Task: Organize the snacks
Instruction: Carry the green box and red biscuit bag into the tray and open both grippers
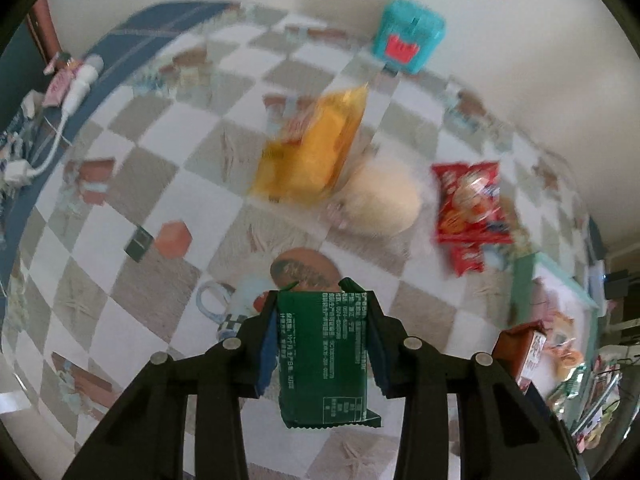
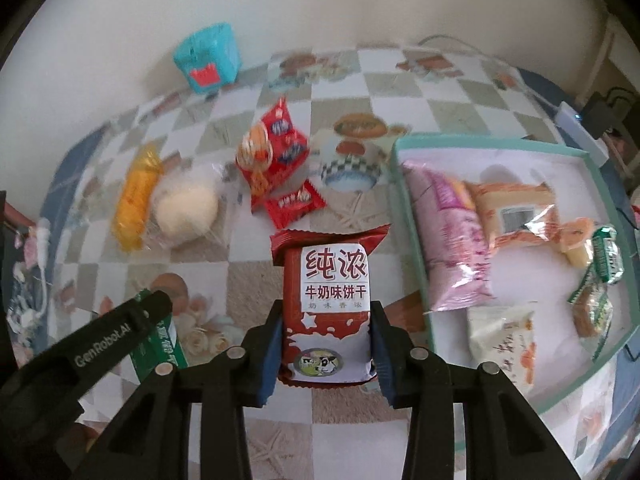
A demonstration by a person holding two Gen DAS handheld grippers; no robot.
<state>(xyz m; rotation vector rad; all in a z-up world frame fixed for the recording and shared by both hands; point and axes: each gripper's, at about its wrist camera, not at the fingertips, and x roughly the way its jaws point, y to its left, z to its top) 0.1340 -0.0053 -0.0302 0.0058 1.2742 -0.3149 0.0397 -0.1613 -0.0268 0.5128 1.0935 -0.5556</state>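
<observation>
My left gripper (image 1: 324, 300) is shut on a dark green snack packet (image 1: 324, 356), held above the checkered tablecloth. My right gripper (image 2: 327, 312) is shut on a red-brown milk biscuit packet (image 2: 326, 276) with a white label. In the right wrist view the left gripper (image 2: 152, 312) shows at the lower left with its green packet (image 2: 164, 344). A teal-rimmed tray (image 2: 408, 184) at the right holds several wrapped snacks. A yellow packet (image 2: 136, 196), a white bun in clear wrap (image 2: 186, 208), a red packet (image 2: 272, 152) and a small red packet (image 2: 294, 202) lie on the table.
A teal box with a red mark (image 1: 408, 36) stands at the back by the white wall. White cables and a plug (image 1: 76, 84) lie along the table's left edge on blue cloth. A small dark block (image 1: 138, 242) rests on the cloth.
</observation>
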